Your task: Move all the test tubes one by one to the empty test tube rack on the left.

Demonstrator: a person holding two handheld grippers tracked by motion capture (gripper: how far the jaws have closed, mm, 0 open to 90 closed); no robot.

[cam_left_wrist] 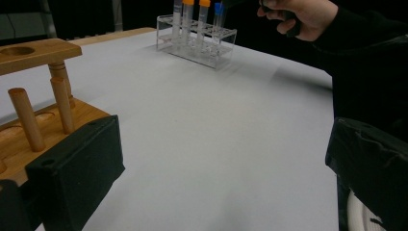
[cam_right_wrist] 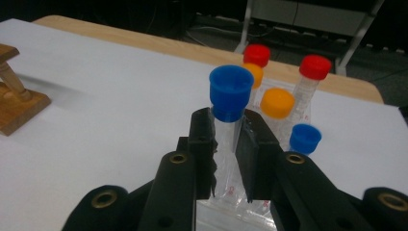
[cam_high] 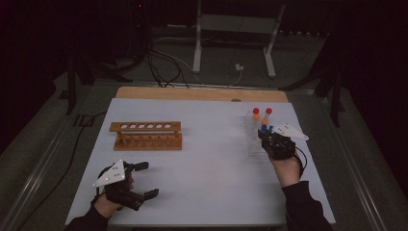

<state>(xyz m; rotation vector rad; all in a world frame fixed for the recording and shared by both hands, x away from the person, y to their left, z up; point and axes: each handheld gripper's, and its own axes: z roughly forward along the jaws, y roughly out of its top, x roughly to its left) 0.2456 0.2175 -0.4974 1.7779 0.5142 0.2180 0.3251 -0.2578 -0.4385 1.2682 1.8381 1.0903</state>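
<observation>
Currently, items across the table [cam_high: 202, 192], left to right:

Left gripper [cam_high: 146, 180]: resting near the front left corner, jaws standing wide apart and grasping nothing, seemingly waiting.

Wooden rack [cam_high: 146, 135]: standing just beyond that gripper; its six holes are looking vacant from the high view, though that picture is dim and the holes small.

Clear rack [cam_left_wrist: 197, 41]: sitting at the right side, well apart from the wooden one, holding capped tubes — two red caps [cam_right_wrist: 257, 54], two orange caps [cam_right_wrist: 277, 102], one further blue cap [cam_right_wrist: 305, 138].

Blue-capped tube [cam_right_wrist: 230, 103]: being pinched just under its cap by the right gripper [cam_right_wrist: 230, 159], jaws clenched on its clear body. It is standing upright with its cap higher than its neighbours; its lower end is hiding behind the jaws, probably still within the clear rack.

Progress, judged: early. One tube is being drawn out; none is sitting in the wooden rack, and carrying, seating and the remaining tubes are all outstanding.
</observation>
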